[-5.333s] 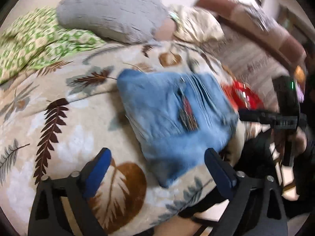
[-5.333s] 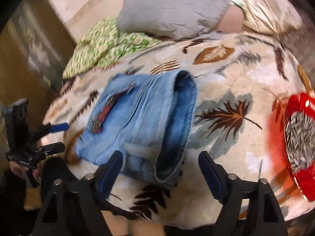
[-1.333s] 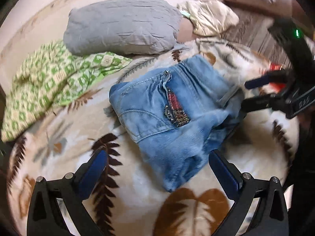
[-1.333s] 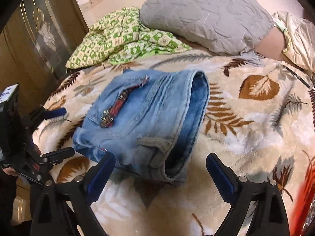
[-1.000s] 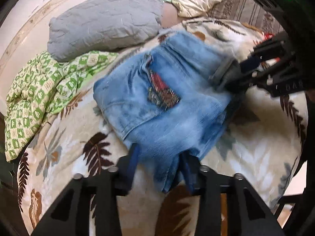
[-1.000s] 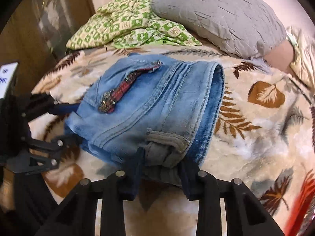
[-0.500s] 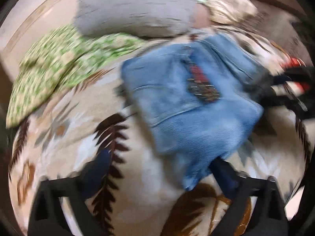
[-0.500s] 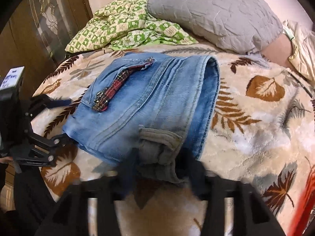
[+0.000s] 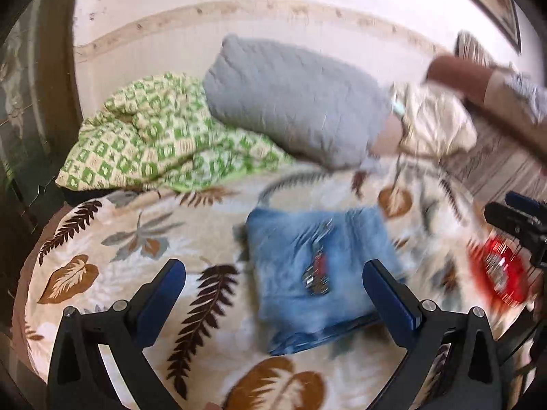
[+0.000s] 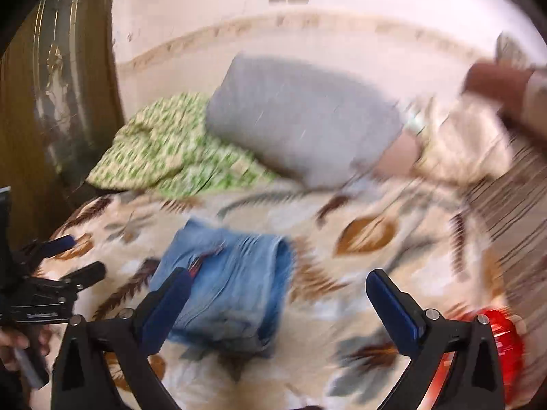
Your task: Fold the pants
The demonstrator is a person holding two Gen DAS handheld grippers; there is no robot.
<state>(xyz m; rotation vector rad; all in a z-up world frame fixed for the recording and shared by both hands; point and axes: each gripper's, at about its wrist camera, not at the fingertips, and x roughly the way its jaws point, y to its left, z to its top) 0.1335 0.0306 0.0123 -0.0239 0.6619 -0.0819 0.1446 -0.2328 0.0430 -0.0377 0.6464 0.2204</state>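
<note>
Both my claws have let go and pulled up and back: the left claw (image 9: pixel 273 294) and right claw (image 10: pixel 277 295) have just been opening and gape empty. My jeans (image 9: pixel 318 273) lie folded at lower centre of the blanket (image 9: pixel 112 256). Denim looks thick, soft, fairly heavy; I judge the stacked near hem the best hold. Blanket lies bare left; a red dish (image 9: pixel 499 275) crowds the right edge.

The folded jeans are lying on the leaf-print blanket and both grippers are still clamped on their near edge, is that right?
Not quite. The folded jeans do lie on the leaf-print blanket, but neither gripper is clamped on them. Both wrist views show the left gripper and right gripper wide open, having just opened, clear of the denim.
</note>
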